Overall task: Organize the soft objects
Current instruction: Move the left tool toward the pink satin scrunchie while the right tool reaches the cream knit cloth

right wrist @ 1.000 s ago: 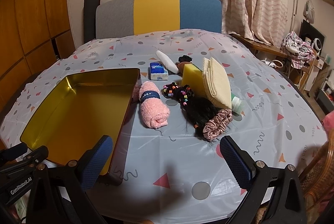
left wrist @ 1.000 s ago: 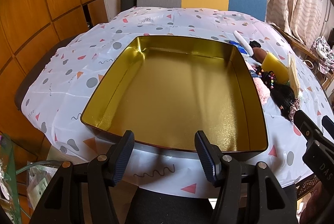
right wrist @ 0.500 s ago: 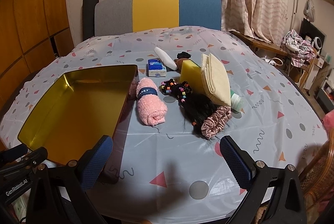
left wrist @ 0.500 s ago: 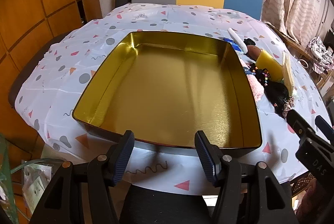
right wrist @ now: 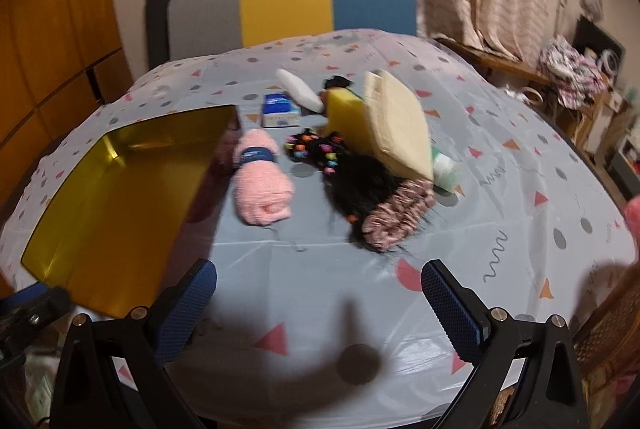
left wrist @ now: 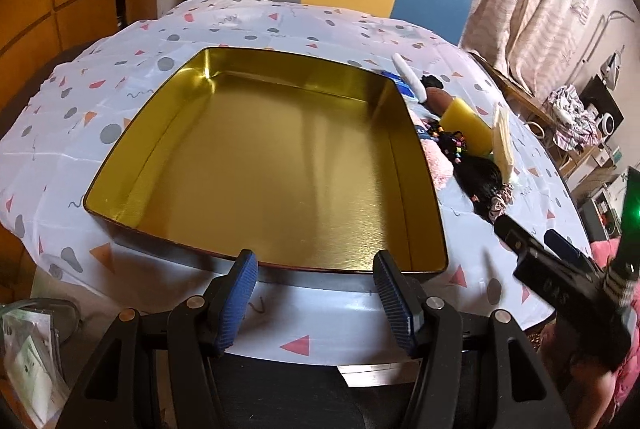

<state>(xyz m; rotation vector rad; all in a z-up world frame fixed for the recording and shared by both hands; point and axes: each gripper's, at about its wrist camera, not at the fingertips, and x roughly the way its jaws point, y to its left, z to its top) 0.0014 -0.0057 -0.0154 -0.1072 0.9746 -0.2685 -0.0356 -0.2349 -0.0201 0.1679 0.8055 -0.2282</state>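
Right now your right claw [right wrist: 320, 303], gaping and empty, is nearer the pink towel roll [right wrist: 261, 185], lying ahead-left beside the gold tin [right wrist: 120, 189], long axis seemingly pointing away.

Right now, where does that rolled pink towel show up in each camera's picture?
Left wrist view: pink towel right of centre, mostly hidden behind the gold tin's right wall.
Right wrist view: towel near centre, fully visible, just right of the tin.
Shared landmark: yellow sponge.

Warm indoor light; right view motion-blurred (shadows near); edges bowed, corners dark.
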